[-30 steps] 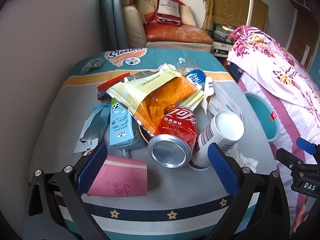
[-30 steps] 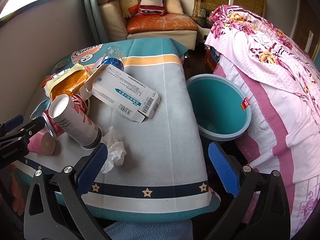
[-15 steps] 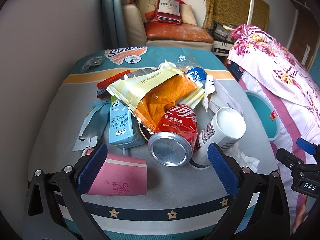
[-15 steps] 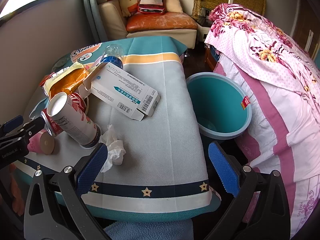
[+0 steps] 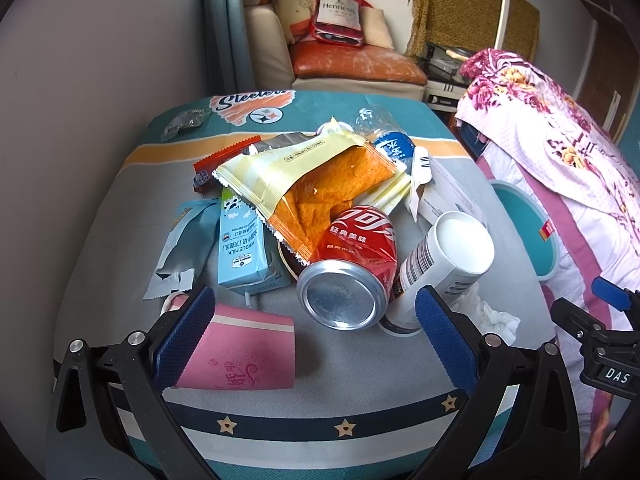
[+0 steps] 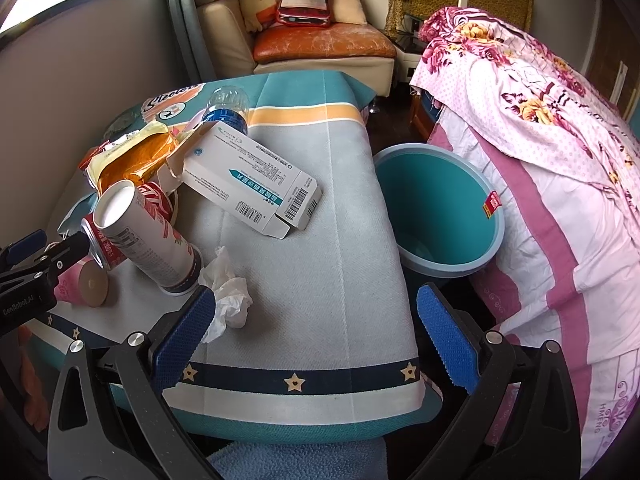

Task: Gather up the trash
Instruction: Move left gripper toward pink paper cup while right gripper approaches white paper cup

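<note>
1. Left gripper (image 5: 312, 336) and right gripper (image 6: 314, 334) both hover with jaws spread wide, grasping nothing.
2. One pink paper cup (image 5: 240, 354) lies sideways on the table (image 6: 320, 248).
3. One red can (image 5: 350, 268) lies with its base toward the left camera.
4. One white carton (image 6: 248, 184) lies diagonally.
5. One teal bin (image 6: 436, 208) stands beside the table.

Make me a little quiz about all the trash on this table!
1. True or false: the red can stands upright.
2. What is inside the teal bin? A) bottles B) nothing visible C) cups
3. Which item lies nearest the left gripper?

Key: 1. False, it lies on its side. 2. B. 3. The pink paper cup, tipped over by its left finger; both the left and right gripper are open.
</note>
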Demonstrator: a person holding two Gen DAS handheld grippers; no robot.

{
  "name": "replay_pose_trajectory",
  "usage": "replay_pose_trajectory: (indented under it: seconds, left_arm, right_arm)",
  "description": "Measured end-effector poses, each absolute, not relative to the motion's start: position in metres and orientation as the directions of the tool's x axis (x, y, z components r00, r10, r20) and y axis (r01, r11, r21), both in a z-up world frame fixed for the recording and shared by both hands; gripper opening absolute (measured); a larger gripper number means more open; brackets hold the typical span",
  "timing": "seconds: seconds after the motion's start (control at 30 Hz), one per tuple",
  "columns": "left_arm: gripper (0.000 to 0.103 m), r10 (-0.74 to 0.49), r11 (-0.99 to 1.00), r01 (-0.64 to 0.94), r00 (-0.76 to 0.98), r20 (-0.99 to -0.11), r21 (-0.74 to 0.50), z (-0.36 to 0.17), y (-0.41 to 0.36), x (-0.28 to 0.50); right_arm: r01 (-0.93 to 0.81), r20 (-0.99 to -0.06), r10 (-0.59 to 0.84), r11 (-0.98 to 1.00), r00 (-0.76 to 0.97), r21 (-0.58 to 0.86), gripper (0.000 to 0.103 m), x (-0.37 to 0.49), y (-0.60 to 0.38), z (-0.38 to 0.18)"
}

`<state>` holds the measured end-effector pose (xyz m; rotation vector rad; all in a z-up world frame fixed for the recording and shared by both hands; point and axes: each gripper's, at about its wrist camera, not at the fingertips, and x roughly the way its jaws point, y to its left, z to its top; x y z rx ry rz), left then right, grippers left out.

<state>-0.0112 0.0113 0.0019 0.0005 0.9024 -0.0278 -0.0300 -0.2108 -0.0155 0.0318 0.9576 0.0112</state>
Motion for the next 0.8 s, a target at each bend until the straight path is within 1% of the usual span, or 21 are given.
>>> replay_pose_trajectory:
  seconds: [0.8]
  left_arm:
    - [0.1, -0.042, 0.999, 0.024, 0.604, -0.796, -0.034, 0.0, 0.028, -0.01]
  right_arm:
    - [-0.041, -0.836, 0.032, 0.999, 0.548, 0.012, 0.097, -0.025, -0.185, -0.015]
